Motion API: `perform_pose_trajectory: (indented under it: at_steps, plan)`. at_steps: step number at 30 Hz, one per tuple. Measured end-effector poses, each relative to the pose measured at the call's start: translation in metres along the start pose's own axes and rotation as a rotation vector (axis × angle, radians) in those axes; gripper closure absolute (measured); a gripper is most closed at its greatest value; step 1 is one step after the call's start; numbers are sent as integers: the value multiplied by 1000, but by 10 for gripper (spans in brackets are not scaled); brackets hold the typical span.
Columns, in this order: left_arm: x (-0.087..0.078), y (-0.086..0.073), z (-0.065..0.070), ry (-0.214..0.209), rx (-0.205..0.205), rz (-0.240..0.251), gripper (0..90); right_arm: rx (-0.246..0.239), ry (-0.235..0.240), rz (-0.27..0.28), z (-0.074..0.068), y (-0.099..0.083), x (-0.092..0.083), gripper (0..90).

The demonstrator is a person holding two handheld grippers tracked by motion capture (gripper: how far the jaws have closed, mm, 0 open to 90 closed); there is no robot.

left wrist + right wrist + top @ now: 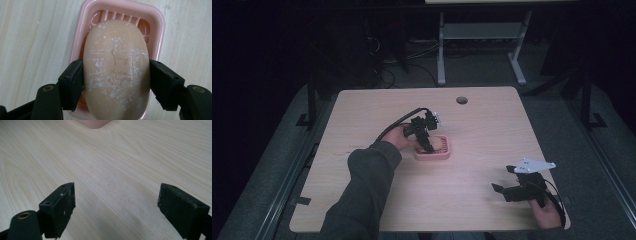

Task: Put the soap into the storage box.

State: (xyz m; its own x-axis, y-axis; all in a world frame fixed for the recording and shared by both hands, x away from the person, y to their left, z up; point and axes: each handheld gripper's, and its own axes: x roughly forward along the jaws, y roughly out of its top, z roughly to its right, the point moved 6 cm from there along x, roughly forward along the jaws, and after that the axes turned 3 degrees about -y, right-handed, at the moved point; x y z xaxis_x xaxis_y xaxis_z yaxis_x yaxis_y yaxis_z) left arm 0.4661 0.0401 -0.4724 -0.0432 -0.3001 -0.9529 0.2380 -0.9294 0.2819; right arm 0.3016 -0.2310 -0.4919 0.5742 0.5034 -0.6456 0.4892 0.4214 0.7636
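Left gripper (115,75) is clamping the soap bar (116,70) across its narrow width, seating it over the pink soap dish (160,27) mid-table, while right gripper (116,207) is idling wide open near the table (362,115) edge.

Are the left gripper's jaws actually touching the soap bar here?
Touching. In the left gripper view, both black pads of the left gripper press flush against the long sides of the soap bar above the pink soap dish, with no gap visible.
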Motion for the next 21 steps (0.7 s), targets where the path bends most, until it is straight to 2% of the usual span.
perform_pose_trajectory:
  at_steps: [14,19,21]
  plan:
    - [1,0,0,7,-7,-9,319,3,2,0,-1,0,0,141]
    - [0,1,1,10,8,-6,323,5,2,-3,-1,0,0,142]
    - [-4,1,2,14,11,2,299,5,2,-4,-1,0,0,141]
